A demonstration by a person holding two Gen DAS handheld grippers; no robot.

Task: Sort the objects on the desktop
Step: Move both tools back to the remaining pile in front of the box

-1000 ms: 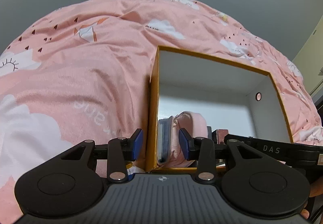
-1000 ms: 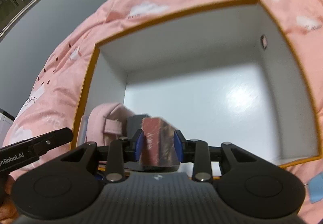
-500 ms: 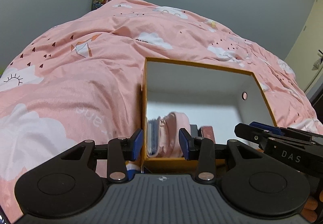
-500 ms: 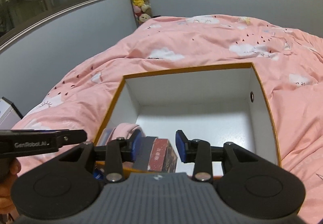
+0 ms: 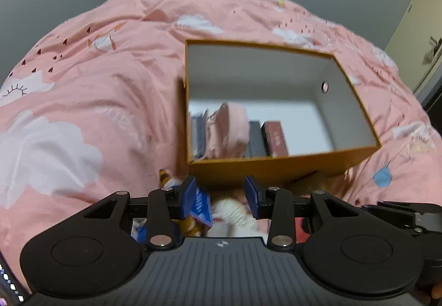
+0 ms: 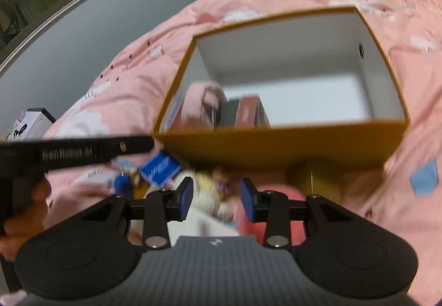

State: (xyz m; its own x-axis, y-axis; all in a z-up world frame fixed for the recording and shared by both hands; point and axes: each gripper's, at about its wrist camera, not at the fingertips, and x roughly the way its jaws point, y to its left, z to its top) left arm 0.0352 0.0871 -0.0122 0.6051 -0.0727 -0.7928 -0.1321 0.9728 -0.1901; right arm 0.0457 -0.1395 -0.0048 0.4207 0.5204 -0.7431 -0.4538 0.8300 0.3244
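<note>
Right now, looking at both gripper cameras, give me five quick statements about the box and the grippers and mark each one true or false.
1. The orange box sits on a pink bedspread. True.
2. The dark red box is held between the right gripper's fingers. False: it stands inside the orange box, and nothing is gripped by that gripper.
3. A pink pouch stands inside the orange box, near its left wall. True.
4. The orange box is packed full. False: its right part shows bare white floor.
5. The left gripper is shut on the blue card pack. False: its jaws stand apart, gripping nothing; the pack lies on the bed before the box.
</note>
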